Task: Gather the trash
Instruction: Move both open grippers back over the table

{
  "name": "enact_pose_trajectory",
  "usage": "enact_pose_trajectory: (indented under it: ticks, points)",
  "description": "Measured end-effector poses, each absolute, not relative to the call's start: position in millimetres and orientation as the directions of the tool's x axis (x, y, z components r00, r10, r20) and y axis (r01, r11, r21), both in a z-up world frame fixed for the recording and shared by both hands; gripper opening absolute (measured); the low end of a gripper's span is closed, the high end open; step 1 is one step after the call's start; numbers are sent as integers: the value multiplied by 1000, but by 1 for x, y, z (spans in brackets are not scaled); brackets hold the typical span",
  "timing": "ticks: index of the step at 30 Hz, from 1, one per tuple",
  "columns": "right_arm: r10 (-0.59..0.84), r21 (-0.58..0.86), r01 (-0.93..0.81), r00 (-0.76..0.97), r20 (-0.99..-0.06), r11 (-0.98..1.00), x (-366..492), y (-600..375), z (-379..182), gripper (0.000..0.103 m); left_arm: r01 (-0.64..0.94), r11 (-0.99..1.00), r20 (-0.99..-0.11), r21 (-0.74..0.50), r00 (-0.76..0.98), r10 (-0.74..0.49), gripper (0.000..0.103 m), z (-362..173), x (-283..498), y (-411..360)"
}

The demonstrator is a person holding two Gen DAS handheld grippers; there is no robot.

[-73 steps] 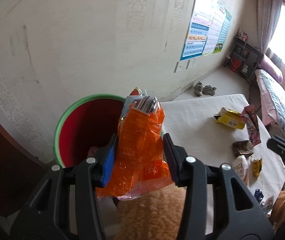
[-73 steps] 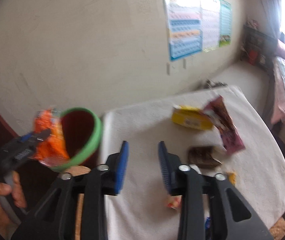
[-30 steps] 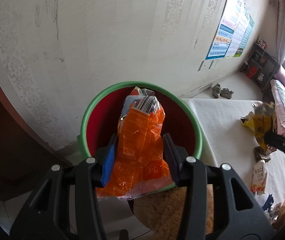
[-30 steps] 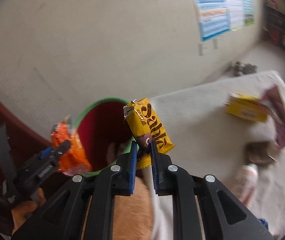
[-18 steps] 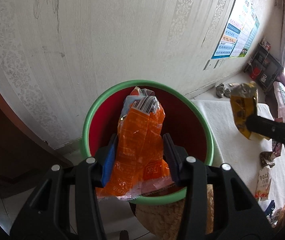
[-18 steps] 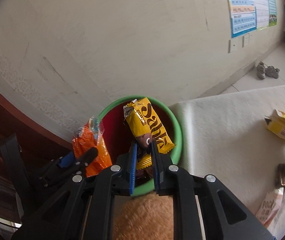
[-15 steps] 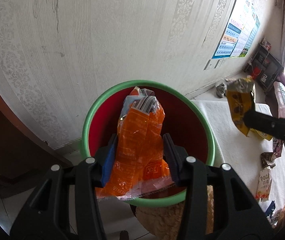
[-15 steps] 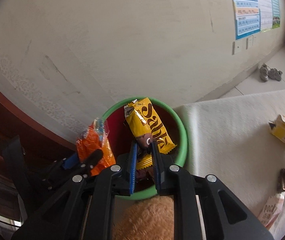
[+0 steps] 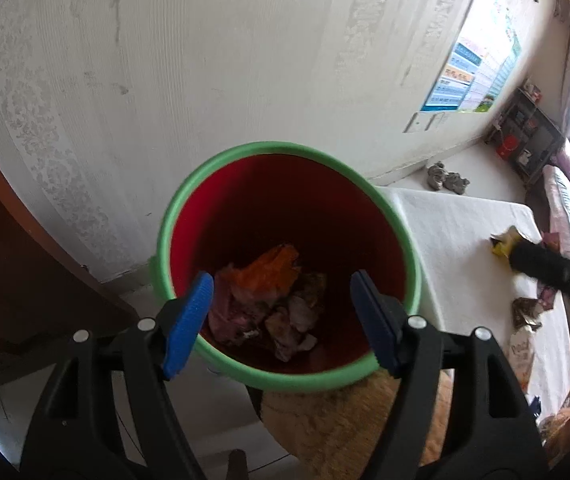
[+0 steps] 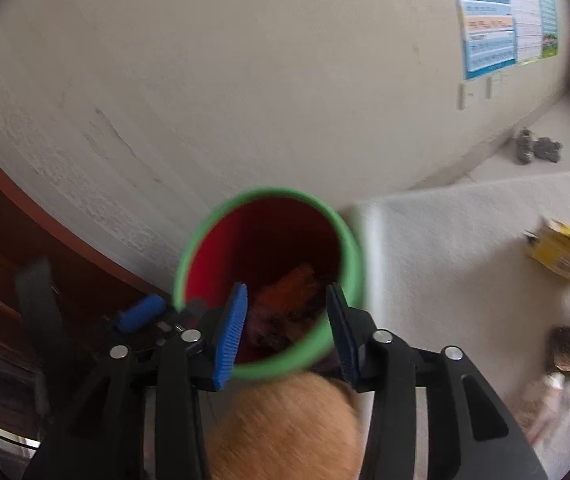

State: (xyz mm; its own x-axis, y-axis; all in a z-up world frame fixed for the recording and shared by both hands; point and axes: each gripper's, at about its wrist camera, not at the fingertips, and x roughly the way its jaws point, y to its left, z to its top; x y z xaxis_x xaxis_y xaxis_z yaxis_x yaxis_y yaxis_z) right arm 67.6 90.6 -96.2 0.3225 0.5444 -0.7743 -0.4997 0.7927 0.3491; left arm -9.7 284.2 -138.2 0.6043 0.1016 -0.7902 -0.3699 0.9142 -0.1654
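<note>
Left gripper (image 9: 281, 320) opening, empty now; orange bag (image 9: 271, 272) dropped into bucket (image 9: 285, 148) at centre; right gripper (image 10: 285, 328) opening, yellow wrapper gone.

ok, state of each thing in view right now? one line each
left hand-held gripper: jaws opening, nothing between them, over the bucket
right hand-held gripper: jaws opening, nothing between them, over the bucket
bucket: upright, holds a pile of trash
orange wrapper: lying inside the bucket on the pile
yellow box: on the white cloth, not collected
brown wrapper: on the cloth, not collected
</note>
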Motion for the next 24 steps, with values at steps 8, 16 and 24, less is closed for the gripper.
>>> enact_pose_trajectory:
  ticks: [8, 16, 24]
  points:
    - [304, 175, -316, 427, -852, 933, 60, -58, -116, 54, -300, 940, -800, -163, 598, 52, 68, -137, -3, 239]
    - [129, 130, -27, 434, -891, 991, 72, -192, -155, 55, -122, 980, -807, -157, 588, -56, 69, -127, 8, 146]
    - [208, 246, 50, 386, -899, 968, 66, -222, -159, 59, 129, 970, -855, -208, 458, -244, 68, -160, 38, 15]
